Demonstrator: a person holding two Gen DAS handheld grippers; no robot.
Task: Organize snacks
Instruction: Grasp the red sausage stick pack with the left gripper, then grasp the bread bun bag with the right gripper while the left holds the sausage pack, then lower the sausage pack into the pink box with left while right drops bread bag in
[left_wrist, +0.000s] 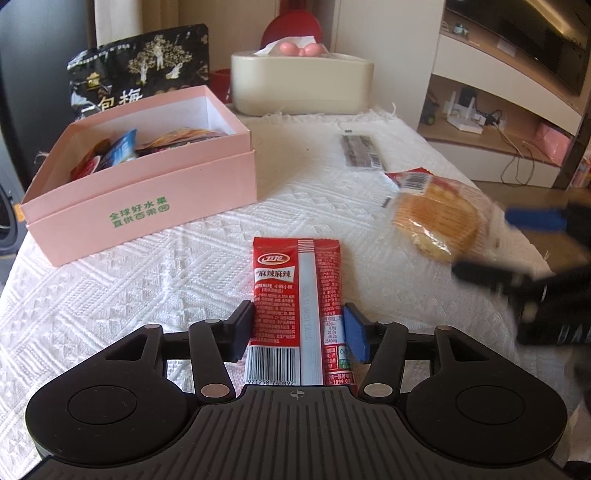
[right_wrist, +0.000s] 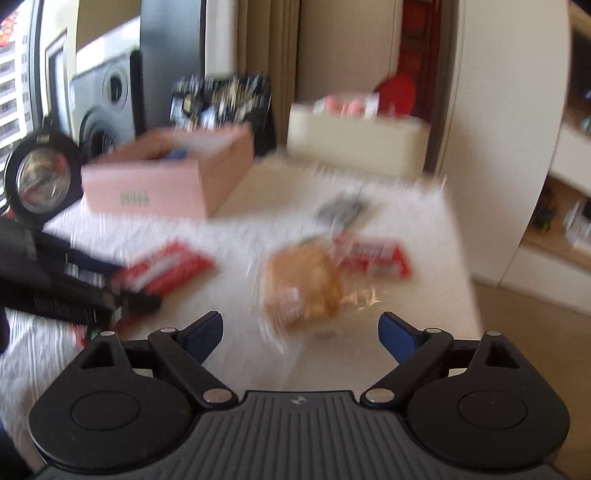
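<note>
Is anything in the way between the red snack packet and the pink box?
No. Only bare white tablecloth lies between the red snack packet in the left tool and the open pink box.

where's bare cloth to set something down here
Free: the white cloth in front of the pink box, left of the red packet, and between box and dark wrapper. Crowded: around the wrapped cake.

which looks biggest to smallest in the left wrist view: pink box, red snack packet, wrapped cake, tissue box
1. pink box
2. tissue box, though it stands farther back
3. red snack packet, nearest the camera, so it looks enlarged
4. wrapped cake, close to the packet; unsure
</note>
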